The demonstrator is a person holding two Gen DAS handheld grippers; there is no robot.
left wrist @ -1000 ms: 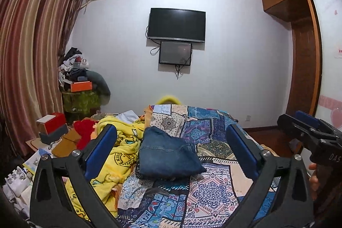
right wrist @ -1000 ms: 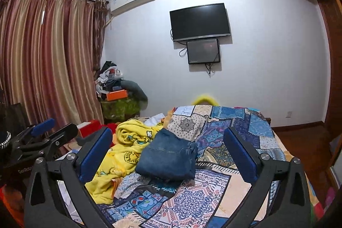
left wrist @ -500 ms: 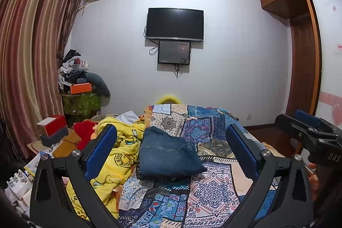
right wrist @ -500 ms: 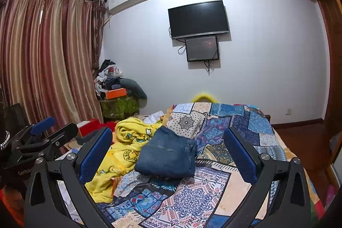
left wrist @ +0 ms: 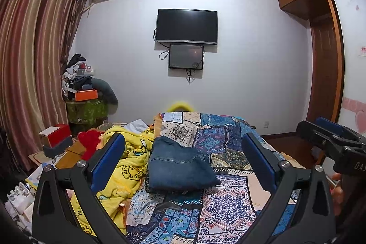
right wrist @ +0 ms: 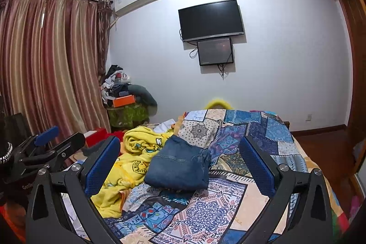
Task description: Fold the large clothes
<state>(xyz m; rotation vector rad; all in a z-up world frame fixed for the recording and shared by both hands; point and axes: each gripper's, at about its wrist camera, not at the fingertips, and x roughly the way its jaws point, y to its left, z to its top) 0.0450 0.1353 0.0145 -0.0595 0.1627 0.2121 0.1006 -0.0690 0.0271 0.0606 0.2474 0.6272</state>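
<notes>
Folded blue jeans (left wrist: 178, 166) lie in a compact stack on the patterned bedspread (left wrist: 228, 205); they also show in the right wrist view (right wrist: 180, 166). My left gripper (left wrist: 183, 164) is open and empty, held back from the bed with the jeans seen between its blue pads. My right gripper (right wrist: 180, 166) is open and empty, likewise held back and above the bed. The right gripper shows at the right edge of the left wrist view (left wrist: 331, 141). The left gripper shows at the left edge of the right wrist view (right wrist: 50, 145).
A crumpled yellow blanket (left wrist: 128, 164) lies left of the jeans. Boxes (left wrist: 55, 138) and a clothes pile (left wrist: 82, 88) stand by the curtain (left wrist: 27, 61). A television (left wrist: 186, 25) hangs on the far wall. A wooden wardrobe (left wrist: 324, 49) is at the right.
Both views have tilted slightly upward and drawn back a little from the bed. The jeans have not moved. Both grippers stay open.
</notes>
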